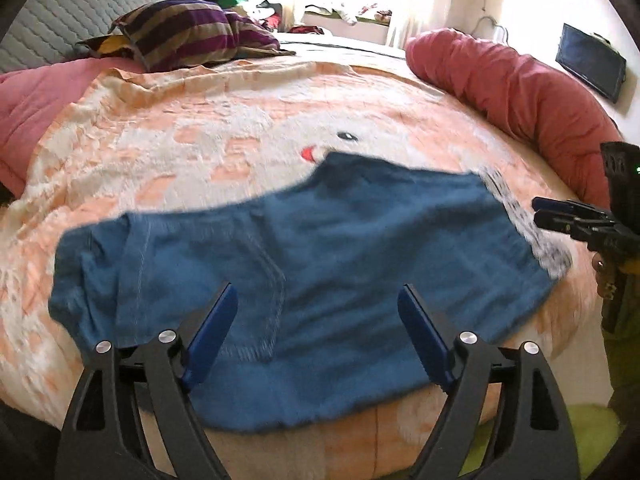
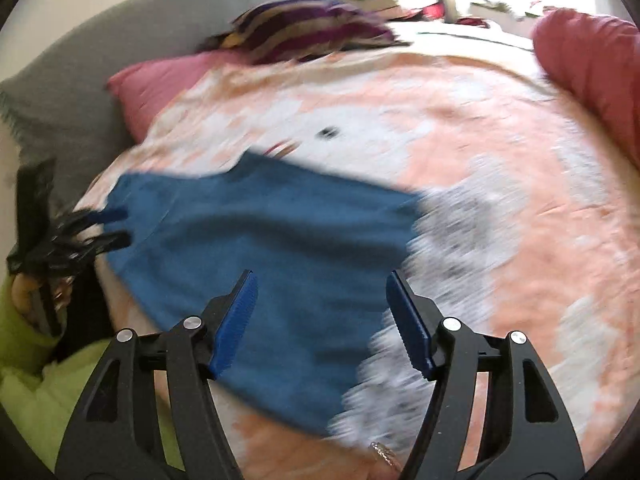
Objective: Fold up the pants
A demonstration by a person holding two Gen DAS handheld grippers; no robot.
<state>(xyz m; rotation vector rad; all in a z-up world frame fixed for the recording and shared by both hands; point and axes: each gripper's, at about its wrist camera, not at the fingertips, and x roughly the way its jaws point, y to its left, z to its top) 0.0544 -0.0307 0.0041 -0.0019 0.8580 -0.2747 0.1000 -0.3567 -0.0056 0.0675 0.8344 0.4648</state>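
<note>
**Blue pants flat on the bed, both grippers empty**

We saw the blue pants [image 1: 304, 240] lying spread on the peach blanket [image 1: 200, 140], near its front edge. Our left gripper [image 1: 318, 334] hovered above them with jaws wide and nothing between. Our right gripper [image 2: 320, 322] hung likewise over the pants' right part, jaws apart, gripping nothing.

Blue denim pants [image 1: 304, 264], folded flat on a peach-and-white blanket [image 1: 200, 140]. Left gripper [image 1: 318, 300] above the near edge, jaws apart, nothing between them. Right gripper [image 1: 538, 212] at right (side-on, partly cropped). Striped pillow [image 1: 192, 32]; red bolster [image 1: 512, 92] behind.
</note>
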